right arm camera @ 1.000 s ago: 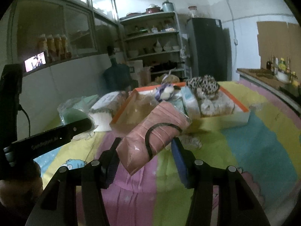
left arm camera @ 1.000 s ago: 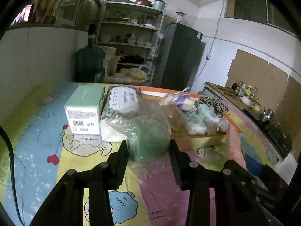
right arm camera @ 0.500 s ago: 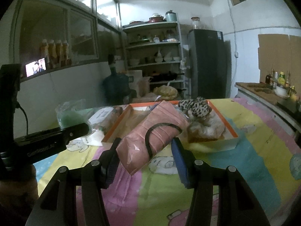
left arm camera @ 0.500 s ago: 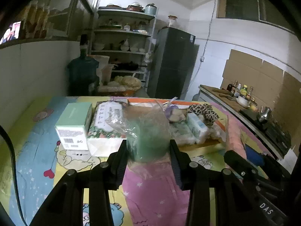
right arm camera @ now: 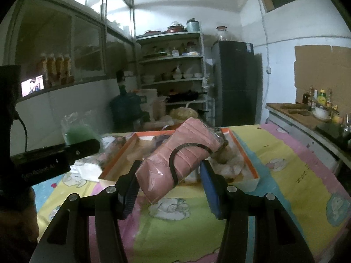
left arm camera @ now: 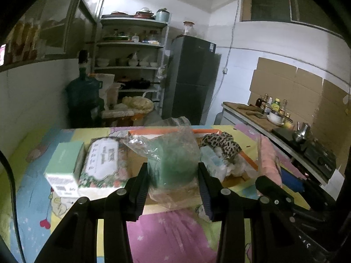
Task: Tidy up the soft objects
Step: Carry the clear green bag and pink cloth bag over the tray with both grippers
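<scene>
My left gripper is shut on a green soft bundle in a clear plastic bag and holds it above the table, in front of the orange-rimmed tray. My right gripper is shut on a pink wrapped pack with a black band, held tilted above the table before the same tray. The tray holds a leopard-print soft item and other wrapped soft things. The pink pack also shows in the left wrist view.
A mint-green box and a floral tissue pack lie left of the tray on the cartoon-print tablecloth. A counter with a stove runs along the right. Shelves, a fridge and a water jug stand behind.
Both grippers have risen and drawn back from the tray with their loads still held. The table and tray now sit lower and farther off in both views.
</scene>
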`<state>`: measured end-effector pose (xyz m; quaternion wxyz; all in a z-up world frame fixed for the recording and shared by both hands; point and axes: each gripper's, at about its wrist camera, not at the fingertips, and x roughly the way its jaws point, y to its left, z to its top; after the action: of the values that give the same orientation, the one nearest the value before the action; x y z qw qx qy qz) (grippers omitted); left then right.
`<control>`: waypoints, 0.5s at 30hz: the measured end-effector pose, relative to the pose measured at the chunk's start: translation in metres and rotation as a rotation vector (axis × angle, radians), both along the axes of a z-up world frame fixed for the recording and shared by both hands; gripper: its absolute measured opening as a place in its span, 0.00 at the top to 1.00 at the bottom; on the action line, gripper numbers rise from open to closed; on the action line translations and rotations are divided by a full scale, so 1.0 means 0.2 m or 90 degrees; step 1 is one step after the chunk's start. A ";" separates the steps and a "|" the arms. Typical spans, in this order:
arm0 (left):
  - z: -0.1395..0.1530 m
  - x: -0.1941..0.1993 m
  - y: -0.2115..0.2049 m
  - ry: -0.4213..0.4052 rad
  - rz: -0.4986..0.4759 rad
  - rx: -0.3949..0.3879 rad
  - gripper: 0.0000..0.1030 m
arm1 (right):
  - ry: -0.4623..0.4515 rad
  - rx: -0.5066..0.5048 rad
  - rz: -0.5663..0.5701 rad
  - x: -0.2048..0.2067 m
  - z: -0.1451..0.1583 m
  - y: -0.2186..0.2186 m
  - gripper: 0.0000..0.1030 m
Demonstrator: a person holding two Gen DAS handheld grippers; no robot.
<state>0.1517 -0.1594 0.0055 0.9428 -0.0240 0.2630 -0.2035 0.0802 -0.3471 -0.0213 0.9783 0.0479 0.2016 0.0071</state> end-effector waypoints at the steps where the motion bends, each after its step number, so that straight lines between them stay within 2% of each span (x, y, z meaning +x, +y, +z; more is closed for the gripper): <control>1: 0.00 0.01 -0.01 0.000 -0.003 0.000 0.59 | -0.001 -0.001 -0.003 0.01 0.00 -0.02 0.47; 15: 0.01 0.25 -0.17 0.034 -0.024 -0.003 0.59 | -0.012 -0.025 -0.009 0.18 0.10 -0.28 0.47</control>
<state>0.2024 -0.1943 0.0084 0.9315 -0.0270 0.2877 -0.2211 0.1160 -0.4027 -0.0017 0.9809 0.0298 0.1923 -0.0036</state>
